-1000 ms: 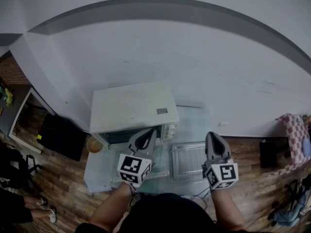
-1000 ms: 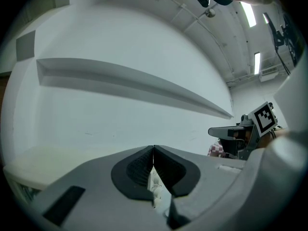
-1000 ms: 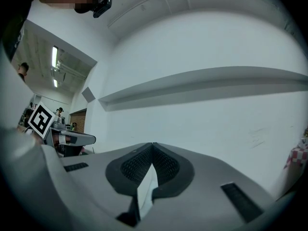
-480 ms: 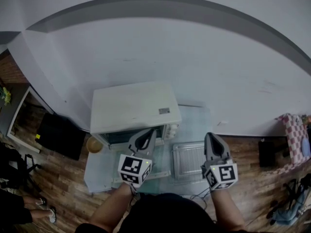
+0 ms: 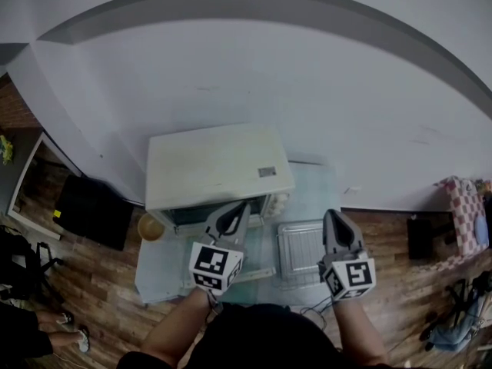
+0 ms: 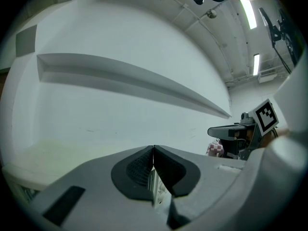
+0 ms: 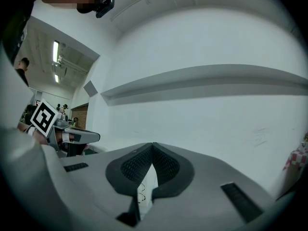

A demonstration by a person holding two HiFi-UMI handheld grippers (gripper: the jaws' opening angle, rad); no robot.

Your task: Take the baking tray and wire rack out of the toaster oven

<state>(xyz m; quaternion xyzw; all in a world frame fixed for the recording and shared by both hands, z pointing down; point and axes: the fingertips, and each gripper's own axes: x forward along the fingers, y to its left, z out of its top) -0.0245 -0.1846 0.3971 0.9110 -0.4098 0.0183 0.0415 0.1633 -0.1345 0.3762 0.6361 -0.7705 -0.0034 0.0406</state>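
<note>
We are holding the left gripper (image 5: 241, 207) and right gripper (image 5: 333, 215) pinched closed, empty. Unopened, they are risking shoving the baking tray deeper.

- Low table (image 5: 314, 192), pale glassy top, standing on the wood plank floor (image 5: 100, 287).
- White toaster oven (image 5: 215, 164) sits on the table's rear left part and covers much of it.
- Wire rack (image 5: 301, 246) lies flat on the top, just right of the oven's front; bars blurred.
- Small tan round thing (image 5: 151, 227) at the table's left edge, by the oven's front corner; cannot tell what it is.
</note>
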